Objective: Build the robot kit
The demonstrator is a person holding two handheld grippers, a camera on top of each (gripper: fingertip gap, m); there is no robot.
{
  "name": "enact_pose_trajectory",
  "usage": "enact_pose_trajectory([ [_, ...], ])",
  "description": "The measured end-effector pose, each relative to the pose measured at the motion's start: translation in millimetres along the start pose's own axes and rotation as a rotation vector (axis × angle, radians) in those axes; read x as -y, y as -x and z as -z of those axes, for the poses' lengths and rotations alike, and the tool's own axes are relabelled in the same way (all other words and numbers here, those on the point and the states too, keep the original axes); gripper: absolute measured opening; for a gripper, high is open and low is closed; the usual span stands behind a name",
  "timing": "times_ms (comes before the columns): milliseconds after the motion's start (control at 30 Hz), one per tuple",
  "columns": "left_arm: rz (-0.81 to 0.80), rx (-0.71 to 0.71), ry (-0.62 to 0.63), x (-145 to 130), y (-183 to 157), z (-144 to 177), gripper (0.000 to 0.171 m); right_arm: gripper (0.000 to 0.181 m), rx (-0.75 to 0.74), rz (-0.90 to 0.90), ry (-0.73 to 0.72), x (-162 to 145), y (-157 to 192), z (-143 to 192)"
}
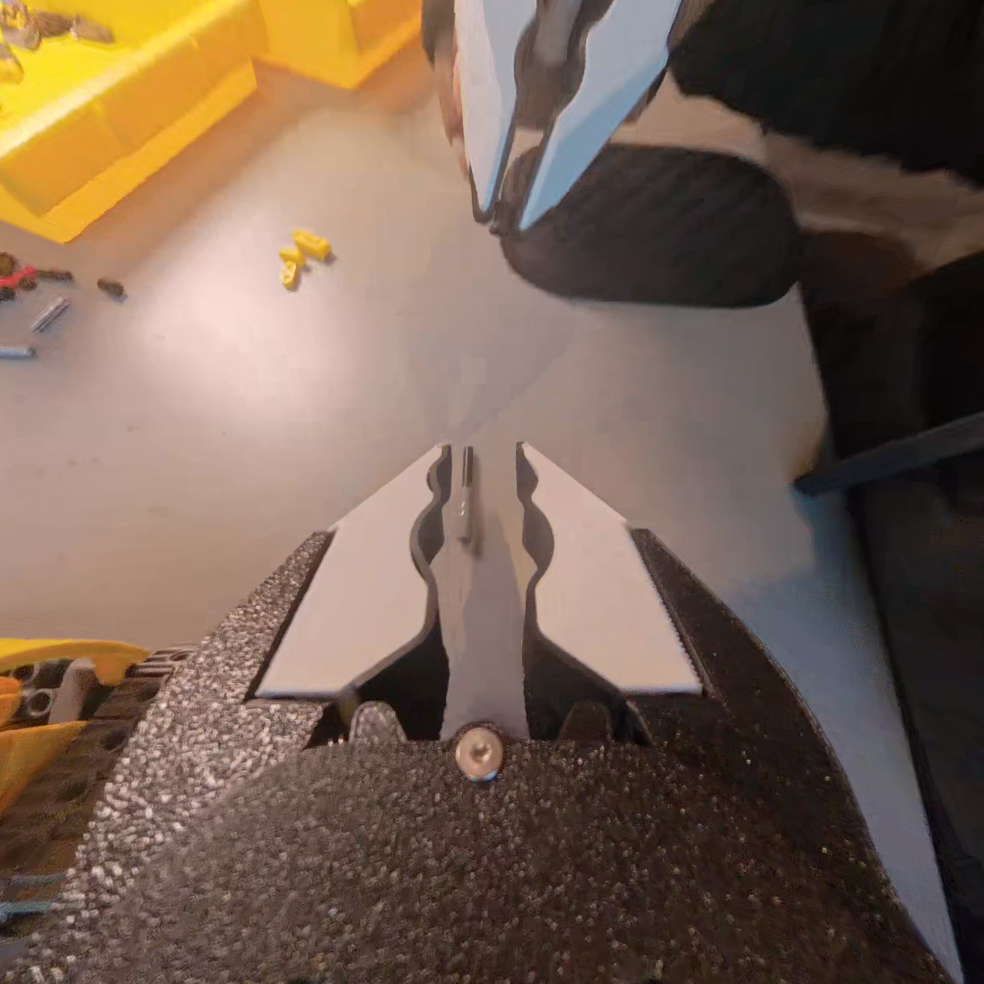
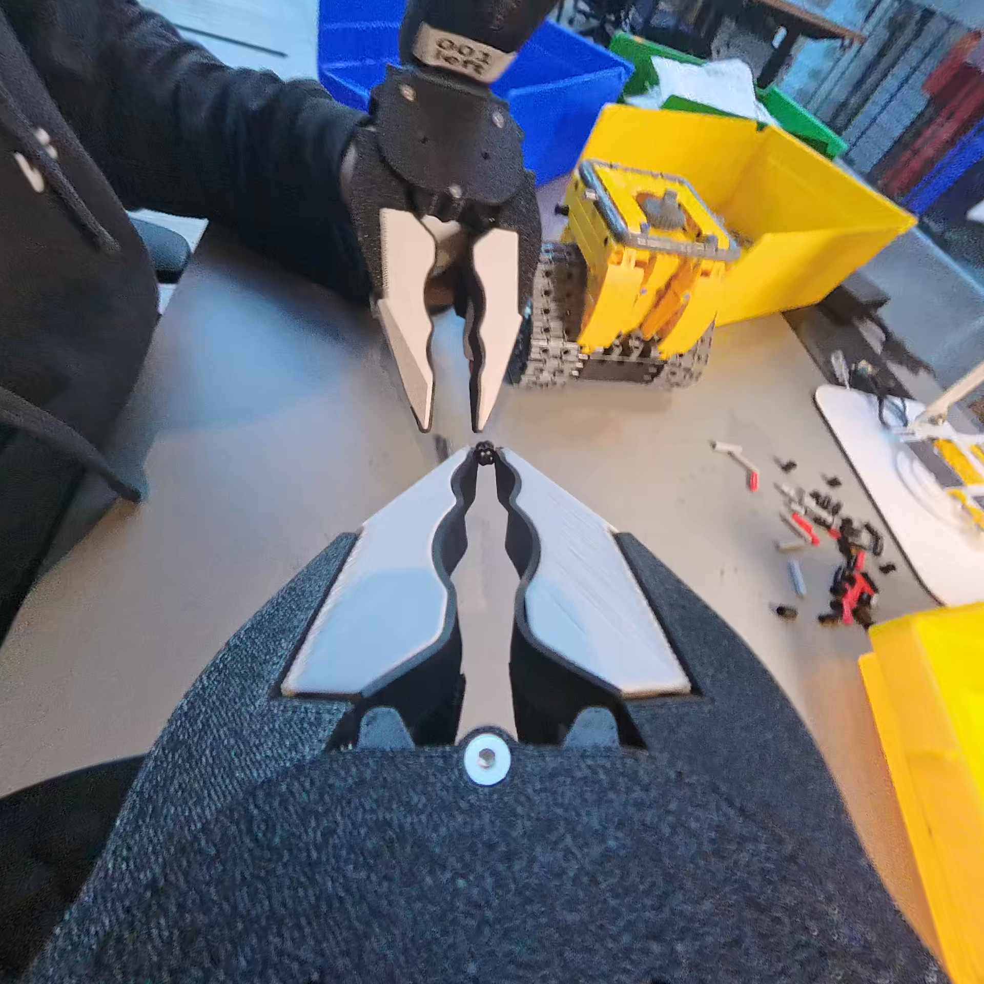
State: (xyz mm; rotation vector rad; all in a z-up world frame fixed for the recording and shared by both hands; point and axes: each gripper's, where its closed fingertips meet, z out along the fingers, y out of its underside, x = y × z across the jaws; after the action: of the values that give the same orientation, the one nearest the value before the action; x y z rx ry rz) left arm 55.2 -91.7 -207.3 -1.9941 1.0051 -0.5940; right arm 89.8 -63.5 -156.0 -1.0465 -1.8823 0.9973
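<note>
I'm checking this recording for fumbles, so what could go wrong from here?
The right gripper pinches a tiny black part only at its very fingertips; it could slip out and perhaps get lost.

The left gripper hangs open, tips close to the right's; they could knock together.

A small grey pin lies loose on the table between the left gripper's fingers; a nudge might roll it away.

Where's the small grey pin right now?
In the left wrist view the grey pin lies on the table between the open left claw's fingers, nearer the left one.
</note>
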Motion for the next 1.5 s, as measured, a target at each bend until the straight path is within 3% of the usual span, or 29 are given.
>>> enact_pose_trajectory([
  [200, -0.070, 0.092, 0.226, -31.7, 11.2, -13.3, 0.017, 0.006, 0.005, -0.039, 0.033, -23.3, 3.3, -0.7],
  [433, -0.036, 0.045, 0.273, -39.9, 10.2, -17.3, 0.016, 0.006, 0.046, -0.037, 0.000, -22.2, 7.0, -6.7],
  [500, -0.056, 0.053, 0.267, -39.5, 12.9, -17.8, 0.005, 0.006, 0.055, -0.028, -0.028, -17.3, 7.9, -7.6],
  [633, -0.063, 0.027, 0.188, -30.5, 9.9, -15.7, 0.005, 0.006, 0.045, 0.007, -0.113, 0.9, 8.2, -2.2],
  [800, -0.025, -0.048, -0.160, 27.1, 0.6, 8.1, 0.005, 0.006, 0.039, 0.012, -0.236, 27.5, 8.2, 9.7],
  [933, -0.013, -0.068, -0.256, 44.9, -3.5, 15.8, 0.006, 0.006, 0.054, -0.040, -0.283, 31.3, 2.0, 11.6],
  [1500, -0.083, -0.073, -0.316, 51.6, -13.8, 19.5, 0.005, 0.006, 0.094, -0.026, -0.210, 24.5, 10.4, -0.3],
])
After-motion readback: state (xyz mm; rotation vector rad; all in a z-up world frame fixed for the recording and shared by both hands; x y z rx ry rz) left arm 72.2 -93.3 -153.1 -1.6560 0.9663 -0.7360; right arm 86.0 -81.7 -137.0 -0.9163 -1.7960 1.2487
